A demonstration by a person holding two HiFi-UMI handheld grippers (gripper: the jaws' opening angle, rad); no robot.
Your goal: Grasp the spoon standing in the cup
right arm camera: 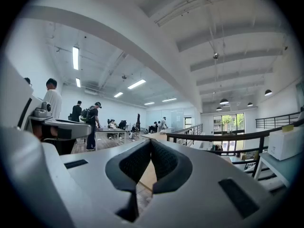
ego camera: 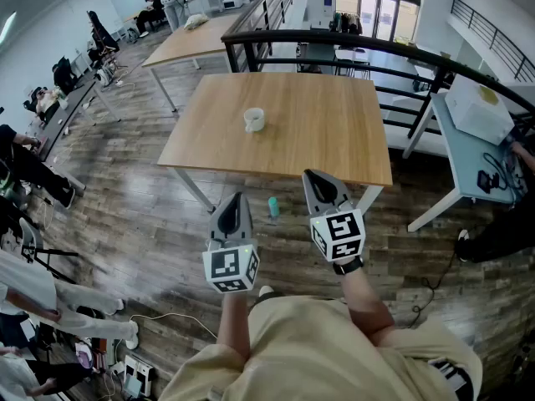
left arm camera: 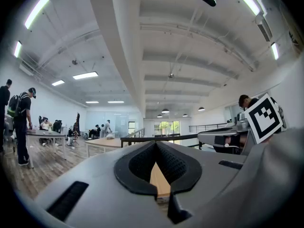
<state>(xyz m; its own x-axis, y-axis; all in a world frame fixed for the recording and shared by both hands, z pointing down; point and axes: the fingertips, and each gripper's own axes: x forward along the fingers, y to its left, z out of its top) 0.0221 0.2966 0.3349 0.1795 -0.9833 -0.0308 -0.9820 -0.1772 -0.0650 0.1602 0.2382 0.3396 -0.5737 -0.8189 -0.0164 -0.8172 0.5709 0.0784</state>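
Note:
A white cup (ego camera: pixel 254 120) stands on the wooden table (ego camera: pixel 318 132), left of its middle. The spoon in it is too small to make out. Both grippers are held in front of the table's near edge, well short of the cup, and point toward it. My left gripper (ego camera: pixel 238 196) has its jaws shut with nothing between them, and its tips meet in the left gripper view (left arm camera: pixel 156 144). My right gripper (ego camera: pixel 310 175) reaches just over the near edge. It is shut and empty as well, with its tips together in the right gripper view (right arm camera: pixel 151 141).
A black railing (ego camera: pixel 334 44) curves behind the table, with another wooden table (ego camera: pixel 196 40) beyond it. A pale table (ego camera: pixel 468 153) with a white box (ego camera: pixel 478 111) stands at the right. A teal object (ego camera: pixel 273 207) lies on the floor by the near edge. People sit and stand along the left wall.

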